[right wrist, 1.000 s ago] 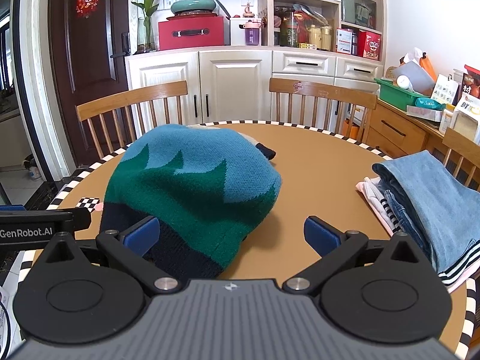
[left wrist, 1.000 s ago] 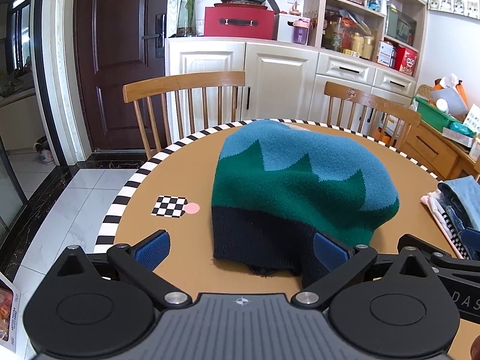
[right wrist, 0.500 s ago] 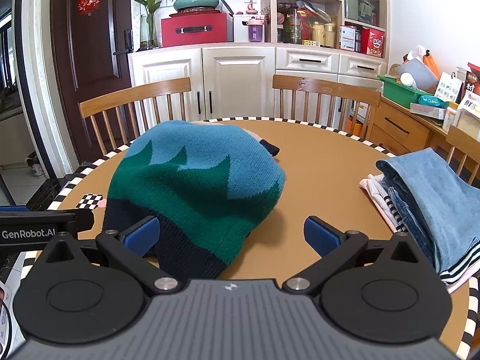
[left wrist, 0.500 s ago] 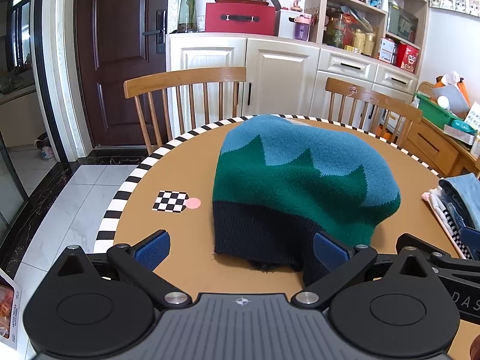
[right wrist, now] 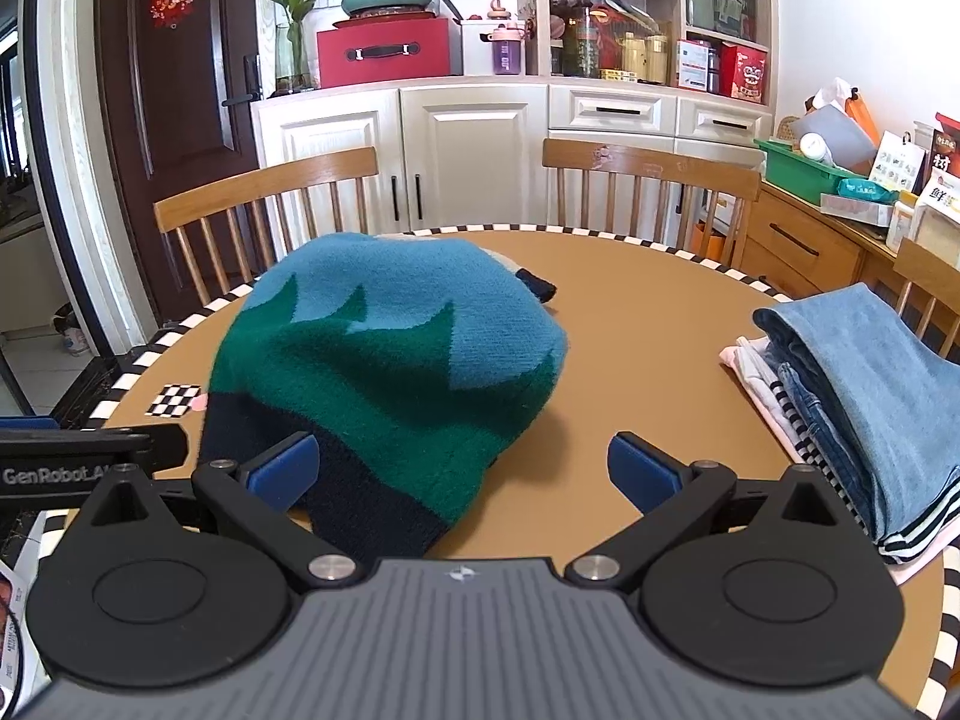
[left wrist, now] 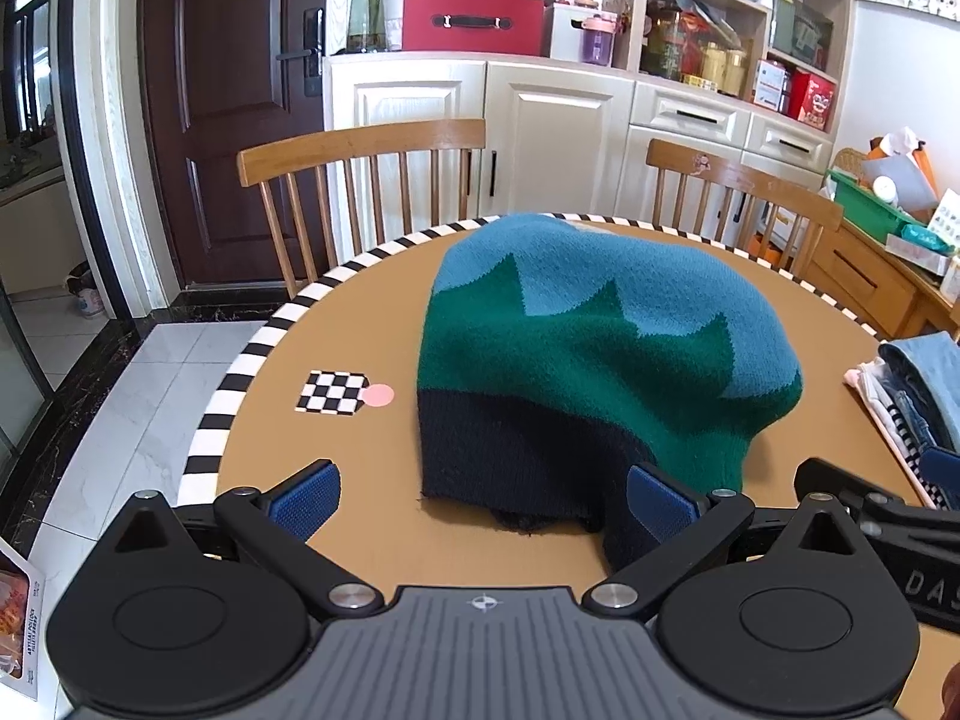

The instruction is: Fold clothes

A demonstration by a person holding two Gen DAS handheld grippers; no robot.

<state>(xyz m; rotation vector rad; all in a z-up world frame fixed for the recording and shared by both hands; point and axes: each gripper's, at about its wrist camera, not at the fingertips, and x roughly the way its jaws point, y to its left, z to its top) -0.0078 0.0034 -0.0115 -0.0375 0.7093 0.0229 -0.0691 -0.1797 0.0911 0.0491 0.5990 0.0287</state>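
Note:
A knit sweater in blue, green and navy lies folded in a mound on the round brown table; it also shows in the right wrist view. My left gripper is open and empty, low over the table at the sweater's near navy hem, with its right finger against the hem. My right gripper is open and empty, with its left finger over the sweater's near right corner.
A stack of folded clothes, jeans on top, lies at the table's right edge and shows in the left wrist view. A checkered marker is stuck to the table left of the sweater. Two wooden chairs stand behind the table.
Both grippers have drawn back and risen slightly from the sweater. The sweater has stayed in place.

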